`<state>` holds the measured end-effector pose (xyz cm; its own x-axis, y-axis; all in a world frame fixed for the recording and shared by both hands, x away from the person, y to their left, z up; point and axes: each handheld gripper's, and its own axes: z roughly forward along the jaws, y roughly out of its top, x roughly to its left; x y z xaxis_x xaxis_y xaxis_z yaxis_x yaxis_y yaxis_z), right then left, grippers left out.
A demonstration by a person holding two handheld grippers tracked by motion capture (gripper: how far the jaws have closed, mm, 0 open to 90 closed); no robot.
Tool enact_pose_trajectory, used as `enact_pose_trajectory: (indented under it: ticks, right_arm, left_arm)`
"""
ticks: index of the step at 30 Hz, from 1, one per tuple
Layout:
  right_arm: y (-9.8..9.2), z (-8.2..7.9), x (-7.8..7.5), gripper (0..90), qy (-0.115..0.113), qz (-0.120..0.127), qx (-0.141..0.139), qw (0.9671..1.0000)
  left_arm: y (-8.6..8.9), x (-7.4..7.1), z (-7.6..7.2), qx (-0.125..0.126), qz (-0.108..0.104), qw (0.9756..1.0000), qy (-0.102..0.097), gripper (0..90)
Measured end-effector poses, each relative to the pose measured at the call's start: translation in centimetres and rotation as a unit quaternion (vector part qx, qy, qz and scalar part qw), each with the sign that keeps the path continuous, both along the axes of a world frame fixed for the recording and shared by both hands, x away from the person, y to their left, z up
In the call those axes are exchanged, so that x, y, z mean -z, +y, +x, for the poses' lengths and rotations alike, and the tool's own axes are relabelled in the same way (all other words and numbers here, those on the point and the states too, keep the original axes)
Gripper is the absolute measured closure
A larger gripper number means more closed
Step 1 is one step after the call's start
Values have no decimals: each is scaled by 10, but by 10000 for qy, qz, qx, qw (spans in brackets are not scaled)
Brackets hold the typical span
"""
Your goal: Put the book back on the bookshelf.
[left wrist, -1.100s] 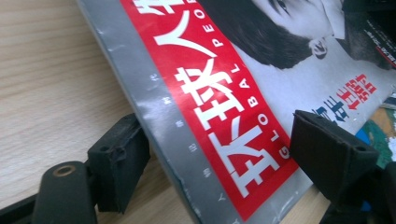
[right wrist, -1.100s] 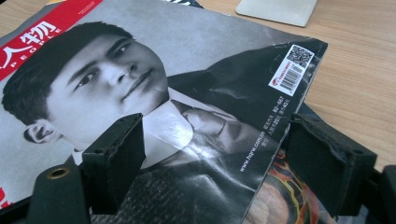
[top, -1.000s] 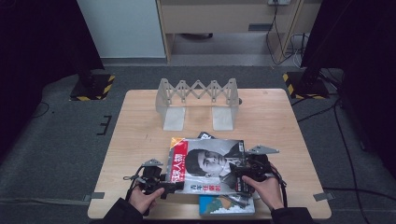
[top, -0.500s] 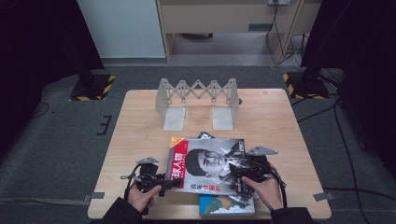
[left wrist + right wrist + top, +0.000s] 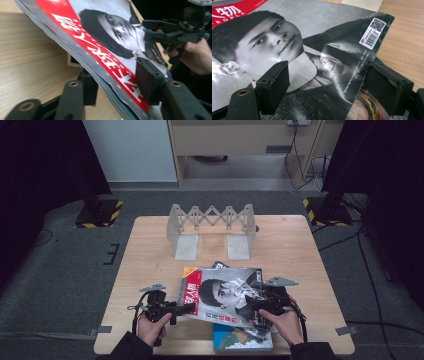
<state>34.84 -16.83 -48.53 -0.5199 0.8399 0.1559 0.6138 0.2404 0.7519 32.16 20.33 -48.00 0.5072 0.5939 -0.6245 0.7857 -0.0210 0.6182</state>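
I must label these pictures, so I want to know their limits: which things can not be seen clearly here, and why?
- Book under the magazine: in the high view only its near corner shows; its title is covered.
- Right gripper: in its own view, whether either pad touches the cover is unclear.
- Small print by the barcode: too small to read.
- Folding rack: its base plates are blurred.

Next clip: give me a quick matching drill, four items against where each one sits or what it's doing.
Items:
1. left gripper
2. right gripper
3. expanding rack
4. blue-covered book

States:
A. lies at the near table edge, partly under the magazine
B. stands at the table's far side
C. jaws apart over the cover
D. clamps the magazine's red-banded edge

Pairs: 1-D, 2-C, 3-B, 4-A
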Motion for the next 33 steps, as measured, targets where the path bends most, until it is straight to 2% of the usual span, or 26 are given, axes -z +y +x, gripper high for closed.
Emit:
enact_pose_trajectory:
  ticks: [4,9,13,16,17,23,31,33]
  right_arm:
    - [0,0,0,192,-7,0,-2,10000]
    - [0,0,0,185,16,33,5,10000]
    - [0,0,0,178,23,48,10,10000]
    - [0,0,0,178,51,65,-4,10000]
    - [-2,1,0,179,40,102,-12,9999]
    - [-4,2,-1,193,117,180,59,9998]
    - [-12,4,-2,190,144,197,168,9996]
    - [-16,5,-3,189,127,231,214,9994]
  left_arm:
    - [-8,2,1,90,98,9999,65,556]
    - [-6,4,6,169,-87,9995,236,599]
    - [-6,2,8,228,-49,9993,275,625]
    - [-6,1,9,258,-38,9993,273,660]
    - [-5,-2,9,328,12,9993,204,677]
    - [-6,-6,9,311,123,9993,151,709]
    - [-5,-16,12,268,27,9996,25,765]
    - [-4,-20,15,201,-66,9998,4,778]
